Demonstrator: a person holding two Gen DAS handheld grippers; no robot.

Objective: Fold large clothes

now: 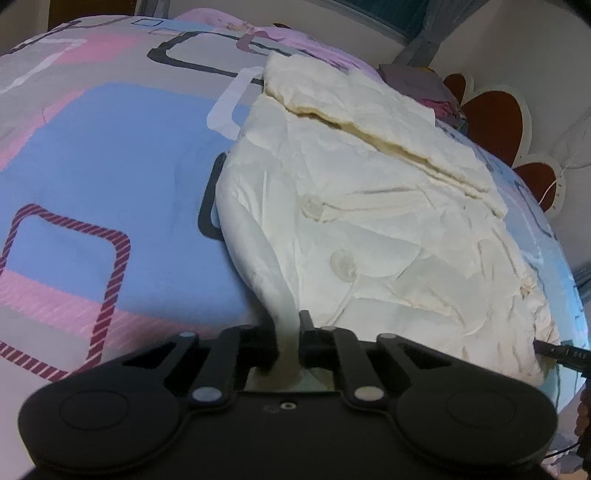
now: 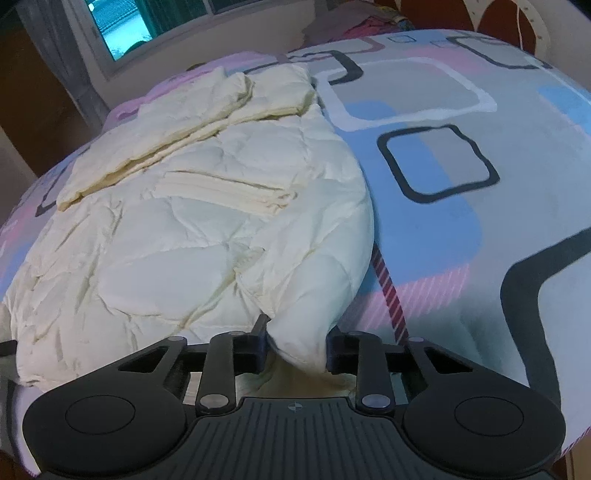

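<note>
A cream padded jacket (image 1: pixel 388 206) lies on the bed, its sleeves folded across its upper part. In the left wrist view my left gripper (image 1: pixel 287 339) is shut on a thin fold of the jacket's near left edge, which runs up between the fingers. In the right wrist view the same jacket (image 2: pixel 192 221) spreads to the left. My right gripper (image 2: pixel 297 349) is shut on its puffy near right corner, which fills the gap between the fingers. A black fingertip (image 1: pixel 554 350) of the right gripper shows at the jacket's near right corner in the left wrist view.
The bed cover (image 1: pixel 110 166) has blue, pink and grey squares, and it stretches wide to the left of the jacket and to its right (image 2: pixel 480 184). A headboard (image 1: pixel 495 118) with red petals and some bundled cloth (image 1: pixel 421 81) lie beyond. A window (image 2: pixel 122 26) is behind the bed.
</note>
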